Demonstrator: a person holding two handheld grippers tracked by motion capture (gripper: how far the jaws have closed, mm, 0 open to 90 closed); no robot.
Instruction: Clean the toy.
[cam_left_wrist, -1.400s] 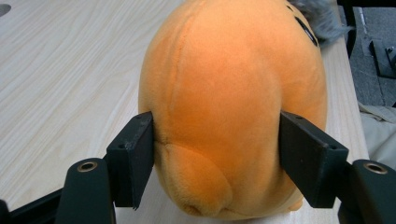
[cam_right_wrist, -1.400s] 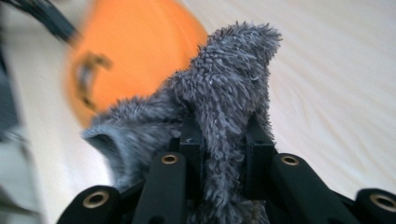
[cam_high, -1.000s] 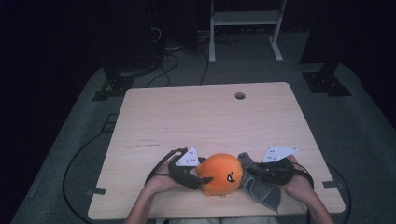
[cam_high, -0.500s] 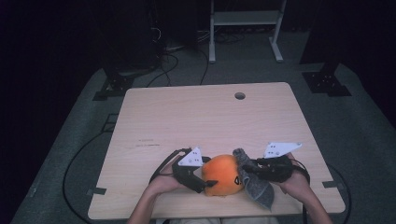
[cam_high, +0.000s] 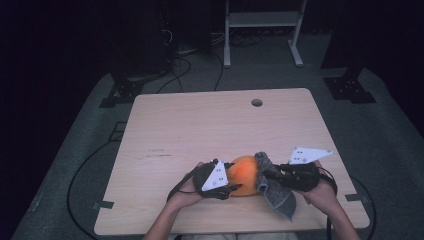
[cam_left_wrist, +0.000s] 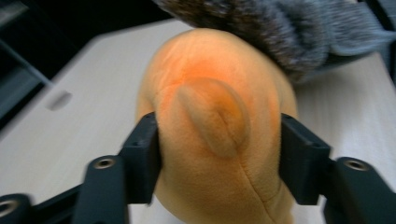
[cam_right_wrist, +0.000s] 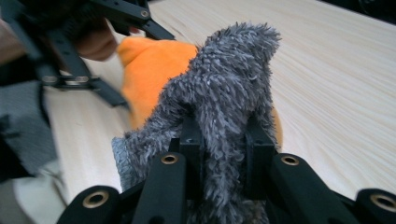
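Orange plush toy (cam_high: 243, 173) near the table's (cam_high: 200, 120) near edge, about midway across, lying on the wood. At its left, left gripper (cam_left_wrist: 219, 149) held in the person's left hand (cam_high: 186, 194), jaws just closed in from a wider gap, now narrow and pressed into the plush on both sides, small ear-like flap between them. Draped over the toy's right side and spilling toward the near edge, grey fuzzy cloth (cam_high: 276, 192). Farther right, right gripper (cam_right_wrist: 223, 140) in the right hand (cam_high: 320, 192), jaws closed tight on a bunched fold of that cloth, fibres squeezed out between the pads, fold lifted clear of the tabletop. White three-cornered plates atop both grippers.
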